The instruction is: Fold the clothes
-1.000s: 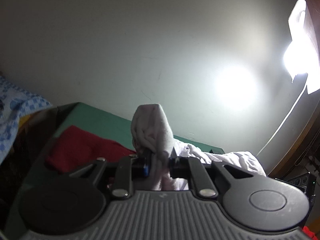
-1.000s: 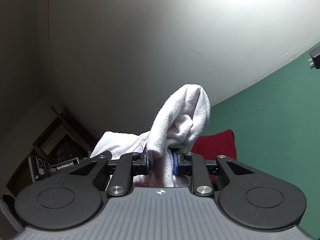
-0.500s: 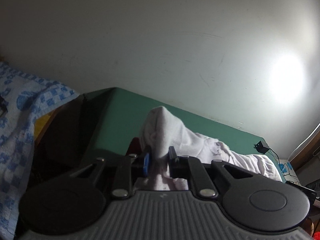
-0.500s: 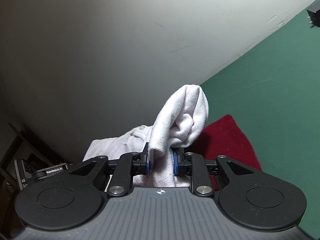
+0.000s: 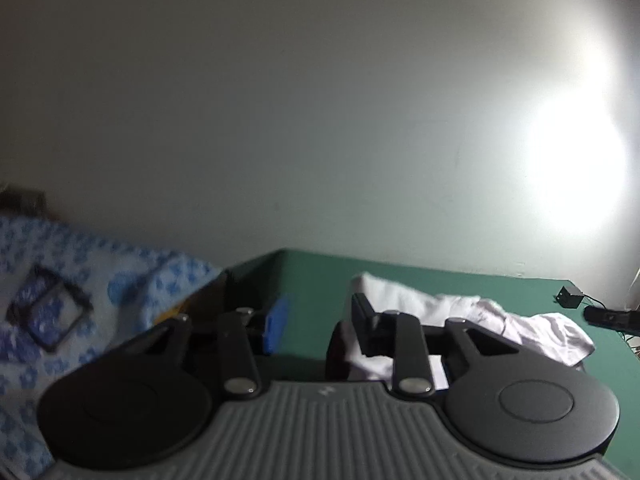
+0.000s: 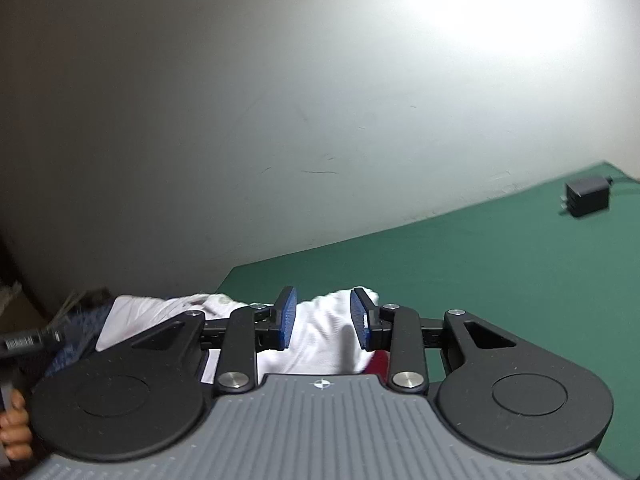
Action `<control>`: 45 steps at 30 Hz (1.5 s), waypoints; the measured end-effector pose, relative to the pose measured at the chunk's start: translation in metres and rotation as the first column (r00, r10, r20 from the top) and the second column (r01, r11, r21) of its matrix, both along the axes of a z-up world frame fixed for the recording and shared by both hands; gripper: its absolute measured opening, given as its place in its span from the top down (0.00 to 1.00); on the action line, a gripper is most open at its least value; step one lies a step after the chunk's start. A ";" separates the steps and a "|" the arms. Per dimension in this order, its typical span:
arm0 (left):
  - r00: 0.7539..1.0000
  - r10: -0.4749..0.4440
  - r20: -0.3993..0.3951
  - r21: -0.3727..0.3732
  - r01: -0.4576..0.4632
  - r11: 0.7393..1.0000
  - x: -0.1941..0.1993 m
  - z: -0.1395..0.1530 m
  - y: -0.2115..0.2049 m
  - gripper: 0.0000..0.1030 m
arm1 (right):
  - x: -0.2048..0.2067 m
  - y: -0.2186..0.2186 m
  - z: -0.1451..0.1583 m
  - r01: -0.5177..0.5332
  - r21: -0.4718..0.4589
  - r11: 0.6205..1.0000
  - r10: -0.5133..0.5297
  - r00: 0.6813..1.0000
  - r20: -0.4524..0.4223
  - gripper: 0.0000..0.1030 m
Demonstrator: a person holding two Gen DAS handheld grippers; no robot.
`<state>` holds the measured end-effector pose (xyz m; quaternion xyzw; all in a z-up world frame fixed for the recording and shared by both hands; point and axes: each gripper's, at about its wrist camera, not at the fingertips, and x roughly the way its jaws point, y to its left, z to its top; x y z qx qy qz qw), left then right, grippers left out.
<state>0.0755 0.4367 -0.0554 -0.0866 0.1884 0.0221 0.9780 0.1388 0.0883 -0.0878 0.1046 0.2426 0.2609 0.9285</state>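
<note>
A pale, scuffed wall fills the background, lit by a bright glare at the right, and a green table runs along its foot. In the left wrist view, a blue-and-white patterned cloth lies blurred at the far left, off the table's edge. The left gripper stands with its jaws parted; they have just been opening, and only green surface shows in the gap between them, with nothing pinched. Just right of it, the white garment lies slack on the table, rumpled into soft folds, its near part hidden behind the right-hand finger and its far end trailing toward the table's right side. A dark red patch shows under its near edge. Farther right, a small black plug adapter sits on the green, well apart from the cloth.

In the right wrist view, part of a hand shows at the lower left edge. The right gripper has also just been opening; its blue pads stand clear of the garment, which lies crumpled below and between them, released. A sliver of red cloth peeks out beside it. The adapter lies far right.
</note>
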 end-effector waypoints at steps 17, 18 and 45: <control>0.985 -0.095 -0.145 -0.035 0.091 0.995 0.074 -0.066 -0.036 0.43 | 0.035 0.060 -0.050 0.027 -0.134 0.991 -0.032 0.999 -0.035 0.68; 0.986 -0.098 -0.132 -0.036 0.094 0.995 0.068 -0.059 -0.035 0.42 | 0.030 0.063 -0.041 0.034 -0.141 0.989 -0.038 0.999 -0.022 0.67; 0.946 0.110 -0.306 0.014 -0.111 0.994 -0.087 -0.043 -0.109 0.05 | -0.130 0.024 -0.046 -0.060 -0.205 0.977 0.031 0.989 -0.143 0.55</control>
